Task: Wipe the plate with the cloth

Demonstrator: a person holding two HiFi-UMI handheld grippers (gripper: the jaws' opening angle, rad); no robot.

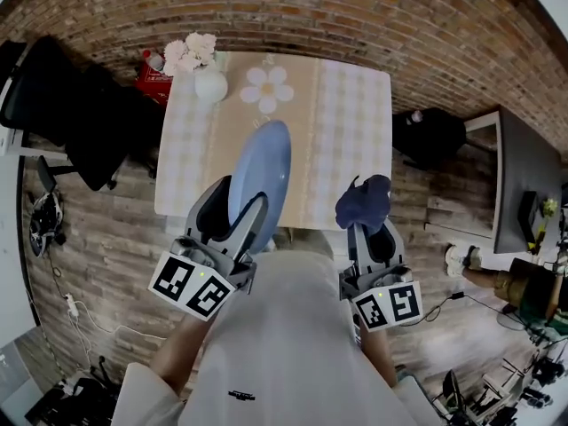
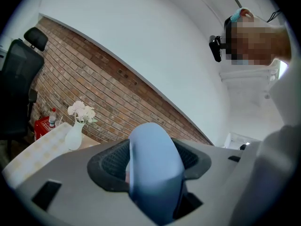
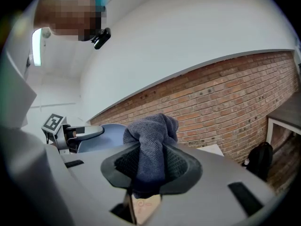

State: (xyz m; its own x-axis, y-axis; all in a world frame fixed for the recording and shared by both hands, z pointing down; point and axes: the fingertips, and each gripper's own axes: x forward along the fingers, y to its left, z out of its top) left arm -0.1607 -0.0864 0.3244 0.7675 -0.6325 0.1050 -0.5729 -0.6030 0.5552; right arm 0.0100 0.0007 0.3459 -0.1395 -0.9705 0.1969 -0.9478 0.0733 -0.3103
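Observation:
A pale blue plate (image 1: 263,176) stands on edge in the air above the table's near side, pinched at its lower rim by my left gripper (image 1: 232,218). In the left gripper view the plate (image 2: 155,171) fills the gap between the jaws. My right gripper (image 1: 368,229) is shut on a bunched dark blue cloth (image 1: 364,201), which sticks up past the jaws. In the right gripper view the cloth (image 3: 153,145) rises from the jaws, and the plate (image 3: 101,135) shows to the left. Cloth and plate are apart.
A table with a checked cloth (image 1: 346,122) lies below, with a white vase of flowers (image 1: 206,74) and a flower-shaped mat (image 1: 267,88) at its far end. A black chair (image 1: 80,114) stands left. A dark bag (image 1: 430,136) and a desk (image 1: 524,185) are right.

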